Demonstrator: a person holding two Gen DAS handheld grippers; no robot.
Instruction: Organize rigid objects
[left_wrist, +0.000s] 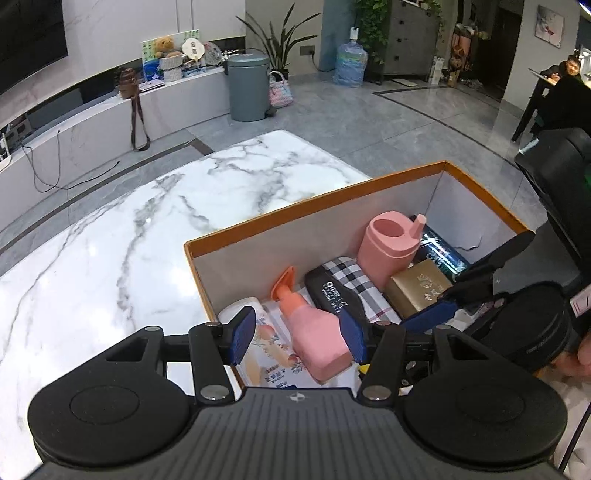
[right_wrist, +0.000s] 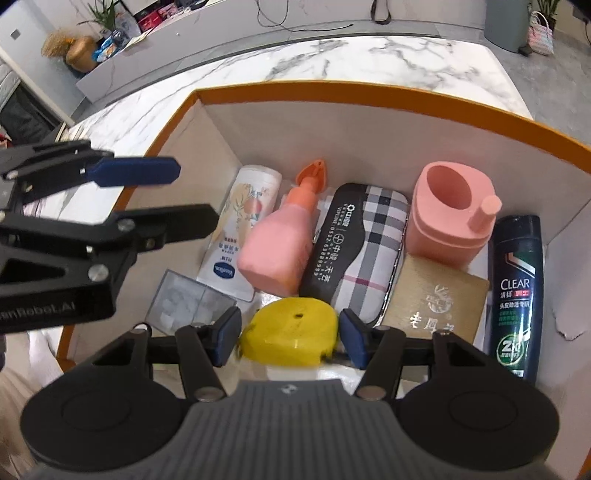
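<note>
An orange-rimmed box (right_wrist: 332, 94) with pale inner walls stands on a marble table (left_wrist: 110, 258), and both tongs hang over it, pointing down into it.

The right gripper (right_wrist: 290, 338) has its blue pads apart with a yellow tape measure (right_wrist: 288, 330) between them — the pads stand just beside its 2 sides, and whether they press on it cannot be told. The tape measure sits low in the box, nearest this gripper.

Beyond its tips, from left to right, lie a white floral tube (right_wrist: 240, 229), a pink pump bottle (right_wrist: 280, 243) with an orange nozzle, a plaid case (right_wrist: 362, 251) with a black printed band, and a pink cup (right_wrist: 448, 214) with a spout, standing upright. Just right of the right pad lies a gold box (right_wrist: 436, 299), and farther right a dark CLEAR shampoo bottle (right_wrist: 517, 291) along the box wall. Left of the left pad lies a clear plastic case (right_wrist: 184, 299).

The left gripper (left_wrist: 297, 339) hangs over the box's near left corner, pads apart and pressing nothing — the pink pump bottle shows between them, lower down in the box. The right gripper's fingers reach in just to its right.
</note>
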